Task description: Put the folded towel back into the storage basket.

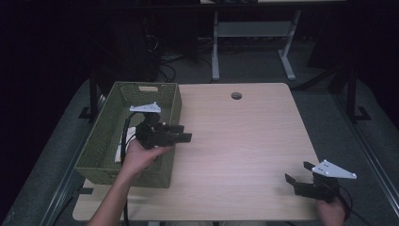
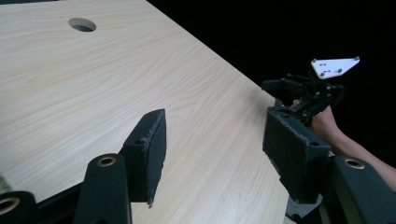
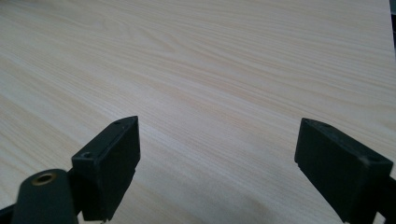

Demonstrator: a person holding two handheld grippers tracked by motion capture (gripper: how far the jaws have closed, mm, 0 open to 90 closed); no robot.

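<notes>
Left hand-held gripper (image 1: 182,133), jaws apart and empty, hovers at the basket's (image 1: 113,150) right rim, perhaps after a drop; right hand-held gripper (image 1: 297,173) waits open near the table's (image 1: 235,136) front-right corner.

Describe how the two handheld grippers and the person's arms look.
Both the left gripper and right gripper are black, each with two flat rectangular jaws with brass-coloured pivots, and a grey three-cornered plate with small dark holes on top. A black cable trails from the left one. The forearms are bare, no sleeves.
</notes>
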